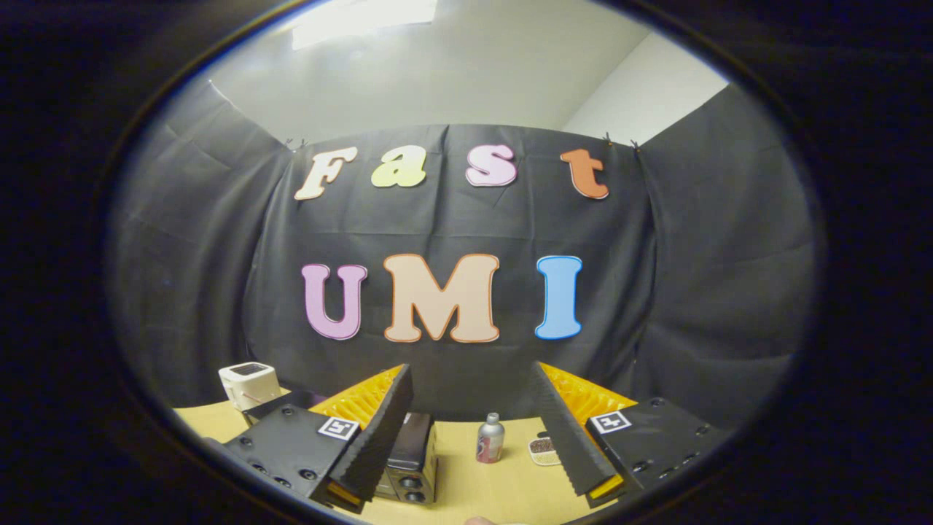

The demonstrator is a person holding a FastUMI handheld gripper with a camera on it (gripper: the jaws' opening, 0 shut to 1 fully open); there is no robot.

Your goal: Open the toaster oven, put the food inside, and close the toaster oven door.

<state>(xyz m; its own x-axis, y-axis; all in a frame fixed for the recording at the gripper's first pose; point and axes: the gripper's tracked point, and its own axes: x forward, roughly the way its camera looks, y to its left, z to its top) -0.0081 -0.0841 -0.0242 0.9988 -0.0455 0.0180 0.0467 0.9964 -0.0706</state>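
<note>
Lower frame: gripper (474,437) fingers spread, holding nothing; dark boxy toaster oven (410,459) looks closed; small food dish (542,450) outside.

A small metal bottle (490,438) with a silver cap and a red band low on its body stood upright on the yellow desk (466,488) in front of me. Well off to its left, at the far corner of the desk, I saw a white boxy appliance (249,384) with a dark panel on its top. What kind of appliance it was I could not tell. Behind both hung the black cloth wall (452,226) of the booth, clipped at its upper edge, and above that rose a pale room wall (466,73) and a bright ceiling light (364,18).
</note>
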